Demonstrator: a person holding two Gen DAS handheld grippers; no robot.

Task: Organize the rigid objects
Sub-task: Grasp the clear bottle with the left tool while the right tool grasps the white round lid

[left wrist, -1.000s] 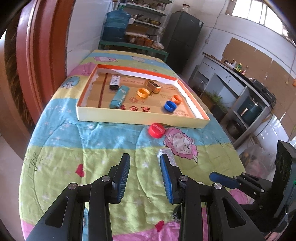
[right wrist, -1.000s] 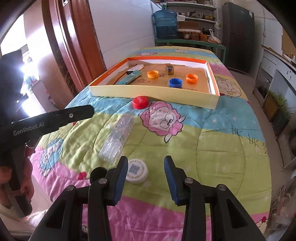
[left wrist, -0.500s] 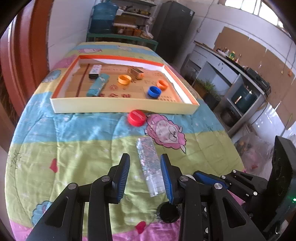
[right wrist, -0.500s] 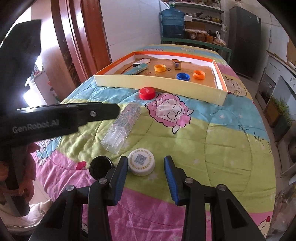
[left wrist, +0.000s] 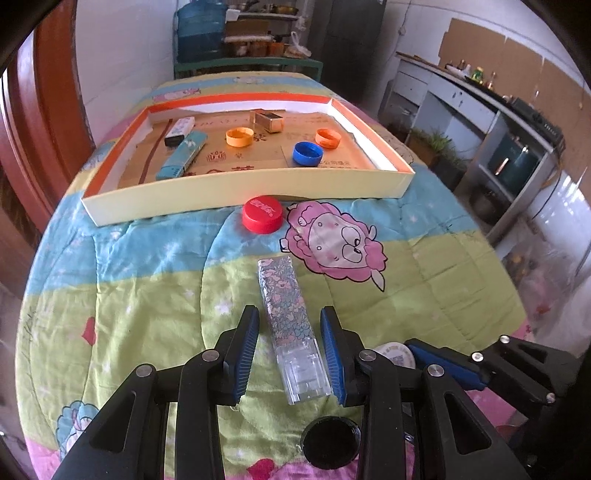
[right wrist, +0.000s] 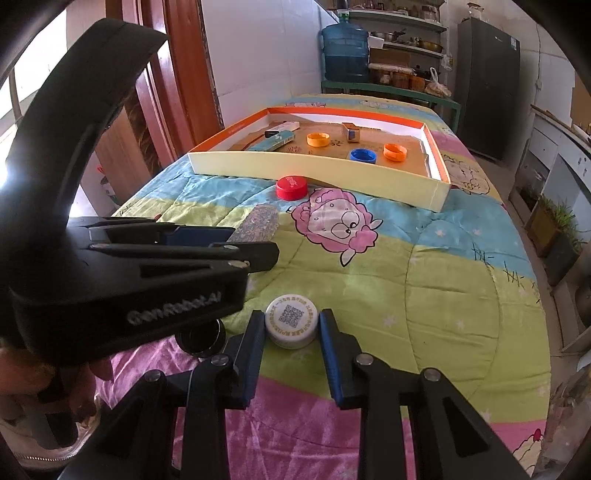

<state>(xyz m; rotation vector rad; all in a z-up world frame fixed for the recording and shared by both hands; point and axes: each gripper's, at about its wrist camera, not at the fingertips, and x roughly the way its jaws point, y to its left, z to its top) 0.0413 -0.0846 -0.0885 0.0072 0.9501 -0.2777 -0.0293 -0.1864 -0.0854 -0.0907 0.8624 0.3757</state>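
Underneath, cartoon quilt (left wrist: 155, 280); kitchen shelves (right wrist: 402, 22) behind.

The left hand-held gripper (right wrist: 207, 236) hides most of the floral box (right wrist: 258, 223).

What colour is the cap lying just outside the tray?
Red cap, beside the tray; clearest in the left wrist view.

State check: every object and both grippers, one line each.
left gripper: open, fingers either side of the clear case, not pressing
clear case: flat on the quilt
right gripper: just been closing, fingers at the white cap's sides
white cap: on the quilt, top up
black cap: hollow up
red cap: top up, outside the tray
tray: holds the orange caps and blue cap, hollows up
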